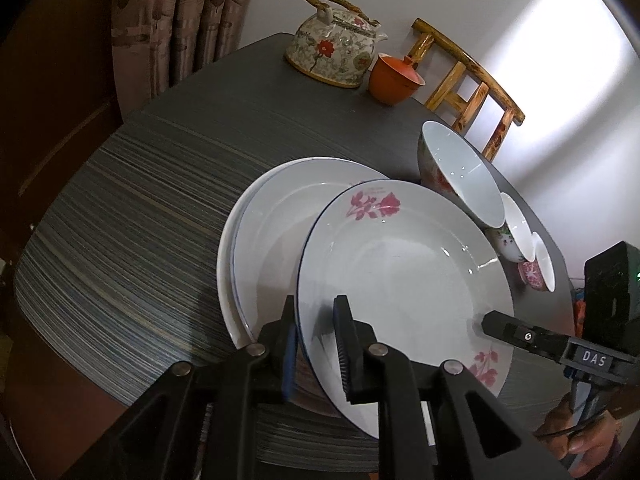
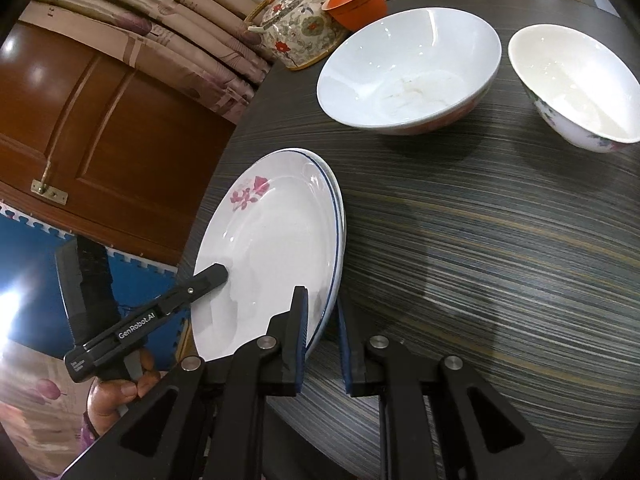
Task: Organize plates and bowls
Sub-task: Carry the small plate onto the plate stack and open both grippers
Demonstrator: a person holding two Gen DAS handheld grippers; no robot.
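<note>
Over the plate stack (image 1: 256, 240) on the counter (image 1: 132, 208), my left tool (image 1: 316, 320) and right tool (image 2: 322, 312) pinch the flowered plate (image 1: 400, 272) by opposite rims; I should lower it level and centred before letting go.

I see a white plate (image 1: 404, 264) with pink flowers and thin blue rim, dark streaked grey tabletop (image 1: 140, 216), floral cream teapot (image 1: 332, 48), orange cup (image 1: 392, 80), white bowl (image 2: 408, 68), my black claws with blue pads (image 2: 305, 336).
</note>
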